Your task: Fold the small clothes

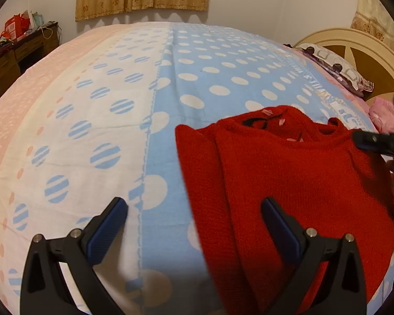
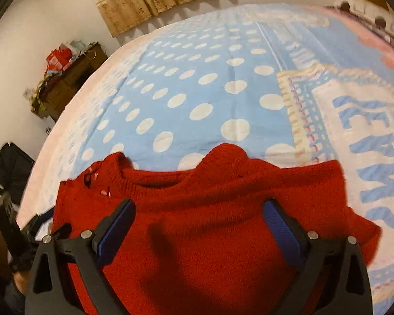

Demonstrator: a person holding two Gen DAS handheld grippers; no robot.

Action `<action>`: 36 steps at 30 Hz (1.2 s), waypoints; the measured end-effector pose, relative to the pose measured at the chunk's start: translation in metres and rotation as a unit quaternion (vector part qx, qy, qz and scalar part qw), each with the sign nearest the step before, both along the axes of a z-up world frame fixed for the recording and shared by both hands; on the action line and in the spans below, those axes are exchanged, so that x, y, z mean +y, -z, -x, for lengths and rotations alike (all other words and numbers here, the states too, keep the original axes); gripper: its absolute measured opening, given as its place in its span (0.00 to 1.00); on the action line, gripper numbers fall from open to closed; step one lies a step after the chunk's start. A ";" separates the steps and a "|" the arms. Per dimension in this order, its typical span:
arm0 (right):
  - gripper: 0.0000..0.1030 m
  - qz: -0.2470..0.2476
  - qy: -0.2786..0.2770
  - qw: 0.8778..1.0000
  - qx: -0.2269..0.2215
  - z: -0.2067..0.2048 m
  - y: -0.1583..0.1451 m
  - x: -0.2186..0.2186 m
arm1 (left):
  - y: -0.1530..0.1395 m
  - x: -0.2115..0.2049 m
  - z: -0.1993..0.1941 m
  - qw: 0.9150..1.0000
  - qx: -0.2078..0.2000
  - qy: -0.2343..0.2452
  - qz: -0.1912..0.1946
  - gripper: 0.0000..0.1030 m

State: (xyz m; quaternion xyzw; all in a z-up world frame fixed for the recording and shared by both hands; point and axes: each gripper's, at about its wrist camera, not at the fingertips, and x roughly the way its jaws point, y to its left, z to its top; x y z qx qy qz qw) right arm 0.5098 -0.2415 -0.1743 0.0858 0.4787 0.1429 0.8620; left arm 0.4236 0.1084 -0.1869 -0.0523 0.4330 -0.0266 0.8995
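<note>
A small red knit sweater (image 1: pixel 296 183) lies on the bed, folded in on itself, with its neck hole away from me. It also shows in the right wrist view (image 2: pixel 210 225). My left gripper (image 1: pixel 194 210) is open and empty, above the sweater's left edge and the sheet. My right gripper (image 2: pixel 198 210) is open and empty, hovering over the sweater's middle below the neckline. The right gripper's black tip (image 1: pixel 375 141) shows at the sweater's right edge in the left wrist view.
The bed has a blue, white and pink dotted sheet (image 1: pixel 113 120). A patterned pillow (image 1: pixel 336 68) and a headboard (image 1: pixel 354 44) are at the right. A cluttered wooden desk (image 1: pixel 18 52) stands by the wall at the left. A black bag (image 2: pixel 10 168) sits beside the bed.
</note>
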 end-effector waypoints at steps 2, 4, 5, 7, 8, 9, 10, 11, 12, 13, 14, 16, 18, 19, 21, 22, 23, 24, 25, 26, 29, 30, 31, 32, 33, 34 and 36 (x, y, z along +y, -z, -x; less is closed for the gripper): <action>0.95 0.050 -0.013 0.998 -0.027 0.014 -0.013 0.009 | -0.002 -0.001 0.002 1.000 -0.008 -0.011 -0.006 1.00; 0.95 0.081 -0.043 0.994 -0.050 0.030 -0.025 0.026 | -0.003 0.001 0.005 1.000 -0.011 -0.018 -0.007 1.00; 0.95 0.092 -0.057 0.992 -0.057 0.039 -0.028 0.032 | -0.004 0.004 0.006 1.000 -0.011 -0.026 -0.001 1.00; 0.95 0.116 -0.092 0.987 -0.061 0.056 -0.032 0.056 | -0.005 0.012 0.011 0.999 -0.014 -0.043 0.012 1.00; 0.95 0.123 -0.106 0.985 -0.056 0.061 -0.031 0.064 | -0.004 0.016 0.013 0.998 -0.009 -0.051 0.019 1.00; 0.95 0.139 -0.120 0.982 -0.052 0.065 -0.027 0.076 | -0.003 0.020 0.015 0.998 -0.005 -0.056 0.026 1.00; 0.95 0.171 -0.132 0.975 -0.054 0.068 -0.019 0.091 | -0.002 0.022 0.017 0.998 -0.005 -0.057 0.032 1.00; 0.95 0.196 -0.135 0.969 -0.057 0.070 -0.013 0.097 | -0.002 0.022 0.019 0.998 -0.008 -0.057 0.034 1.00; 0.95 0.227 -0.131 0.963 -0.058 0.067 -0.003 0.103 | -0.001 0.022 0.019 0.998 -0.007 -0.057 0.033 1.00; 0.95 0.248 -0.122 0.959 -0.055 0.060 0.007 0.105 | -0.001 0.021 0.018 0.998 -0.005 -0.056 0.030 1.00; 0.96 0.235 -0.109 0.965 -0.047 0.049 0.015 0.098 | 0.000 0.020 0.018 0.998 -0.004 -0.055 0.028 1.00; 0.96 0.169 -0.053 0.984 -0.015 0.029 0.016 0.073 | -0.001 0.020 0.021 0.998 -0.008 -0.055 0.029 1.00; 0.96 0.143 -0.014 0.990 -0.009 0.022 0.011 0.055 | -0.002 0.023 0.025 0.998 -0.010 -0.052 0.040 1.00; 0.96 0.138 -0.018 0.990 -0.018 0.027 0.005 0.052 | -0.003 0.026 0.028 0.997 -0.014 -0.054 0.047 1.00; 0.96 0.138 -0.038 0.989 -0.031 0.041 -0.004 0.054 | -0.006 0.035 0.036 0.995 -0.023 -0.062 0.070 1.00; 0.96 0.141 -0.050 0.988 -0.044 0.052 -0.009 0.058 | -0.006 0.041 0.039 0.994 -0.024 -0.069 0.083 1.00; 0.96 0.146 -0.067 0.985 -0.056 0.066 -0.014 0.064 | -0.007 0.047 0.042 0.992 -0.026 -0.076 0.093 1.00; 0.96 0.152 -0.083 0.983 -0.065 0.080 -0.018 0.071 | -0.007 0.052 0.044 0.991 -0.027 -0.081 0.101 1.00; 0.96 0.154 -0.097 0.980 -0.076 0.094 -0.021 0.078 | -0.006 0.057 0.047 0.990 -0.027 -0.085 0.107 1.00; 0.96 0.151 -0.113 0.979 -0.082 0.110 -0.025 0.085 | -0.007 0.060 0.050 0.990 -0.028 -0.089 0.109 1.00; 0.96 0.136 -0.150 0.976 -0.079 0.146 -0.027 0.110 | -0.009 0.063 0.056 0.990 -0.029 -0.079 0.110 1.00; 0.96 0.139 -0.162 0.973 -0.091 0.161 -0.028 0.119 | -0.010 0.062 0.058 0.991 -0.030 -0.073 0.107 1.00; 0.96 0.148 -0.169 0.969 -0.102 0.173 -0.028 0.127 | -0.009 0.062 0.060 0.992 -0.031 -0.069 0.104 1.00; 0.96 0.161 -0.179 0.964 -0.112 0.185 -0.027 0.137 | -0.008 0.060 0.061 0.992 -0.029 -0.062 0.102 1.00; 0.96 0.164 -0.190 0.961 -0.115 0.192 -0.025 0.146 | -0.006 0.060 0.060 0.993 -0.025 -0.058 0.102 1.00; 0.96 0.163 -0.201 0.959 -0.114 0.199 -0.023 0.154 | -0.004 0.059 0.060 0.993 -0.020 -0.056 0.104 1.00; 0.96 0.161 -0.231 0.950 -0.135 0.217 -0.022 0.171 | -0.005 0.059 0.059 0.992 -0.021 -0.048 0.113 1.00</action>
